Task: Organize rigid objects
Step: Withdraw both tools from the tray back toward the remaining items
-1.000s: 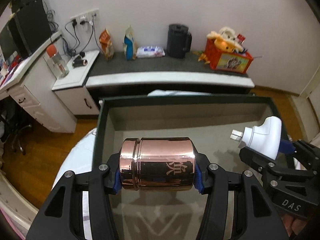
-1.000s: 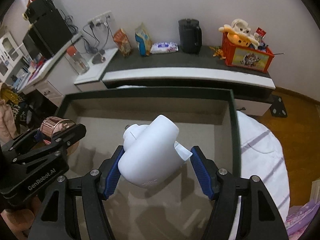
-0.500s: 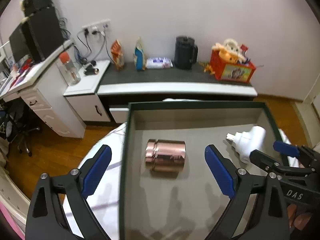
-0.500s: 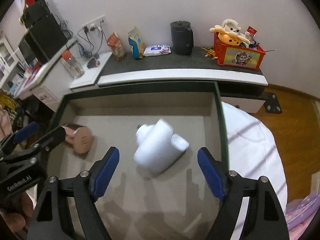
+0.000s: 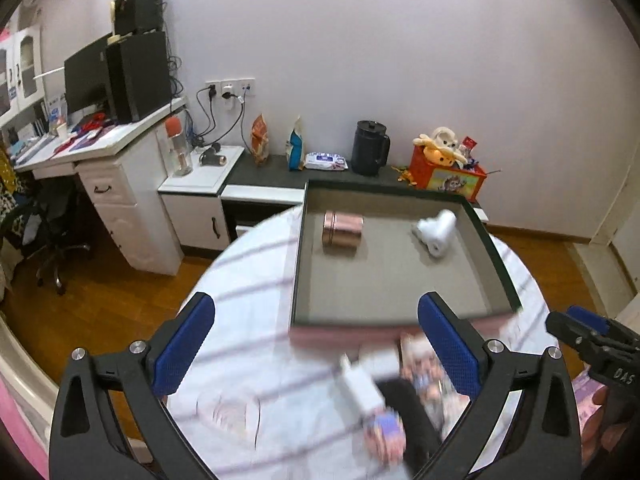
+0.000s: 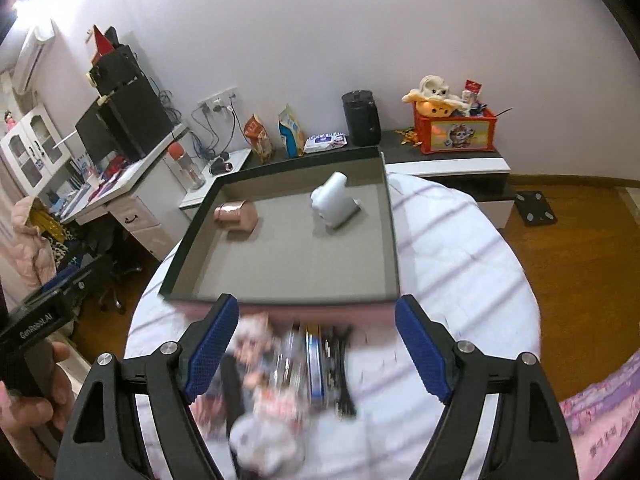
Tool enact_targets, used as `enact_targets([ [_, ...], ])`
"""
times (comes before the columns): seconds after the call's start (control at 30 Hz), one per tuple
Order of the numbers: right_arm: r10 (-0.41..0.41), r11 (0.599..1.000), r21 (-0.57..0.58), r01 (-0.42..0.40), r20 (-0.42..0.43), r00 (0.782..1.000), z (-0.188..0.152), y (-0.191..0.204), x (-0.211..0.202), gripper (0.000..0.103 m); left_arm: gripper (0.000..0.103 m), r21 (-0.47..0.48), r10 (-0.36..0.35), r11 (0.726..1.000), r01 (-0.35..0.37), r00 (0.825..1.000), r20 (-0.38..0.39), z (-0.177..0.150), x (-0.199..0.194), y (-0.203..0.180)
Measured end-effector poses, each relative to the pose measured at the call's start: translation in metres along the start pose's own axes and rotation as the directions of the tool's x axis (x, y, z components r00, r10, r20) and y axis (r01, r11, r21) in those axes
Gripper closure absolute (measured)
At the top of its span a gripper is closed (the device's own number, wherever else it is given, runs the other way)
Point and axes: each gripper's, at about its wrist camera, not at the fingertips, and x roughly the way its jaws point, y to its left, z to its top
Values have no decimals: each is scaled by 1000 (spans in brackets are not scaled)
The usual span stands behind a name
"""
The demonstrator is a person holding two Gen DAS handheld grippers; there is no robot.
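Both grippers have backed out of the tray (image 5: 496,264) since a second ago, leaving the tin (image 5: 342,230) and the white bottle (image 5: 435,232) lying on their sides on its grey floor, well apart, tin toward the left wall and bottle toward the right. The left gripper (image 5: 316,346) has just been opening and now stands spread wide with nothing between its pads; the right gripper (image 6: 318,350) is likewise released and empty, its jaws having widened earlier in the second. Both now hang over a blurred heap (image 6: 280,372) of small things on the striped cloth (image 5: 248,280) just in front of the tray: what looks like a black strip, a blue-edged box and printed packets, too smeared to name surely. The tin reads as rigid metal, glossy and likely slick, and round enough to roll, so it is best taken across its flat ends. The bottle seems light, hard plastic; its broad body offers a better hold than the narrow nozzle. In the heap, flat pieces probably need pinching by their edges.
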Motion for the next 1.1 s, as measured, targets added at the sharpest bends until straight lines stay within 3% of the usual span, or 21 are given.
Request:
enact_targets([
  [0.27, 4, 1000, -4, -3, 24, 1000, -61, 2, -48, 21, 0, 2, 24, 1000, -24, 1000, -8, -67, -42, -6],
  [0.53, 4, 1000, -15, -4, -38, 999, -117, 4, -57, 21, 0, 12, 36, 999, -36, 998, -50, -118, -61, -11],
  [1.1, 26, 997, -75, -30, -55, 998, -133, 28, -62, 21, 0, 30, 56, 998, -54, 996, -67, -132, -69, -11],
])
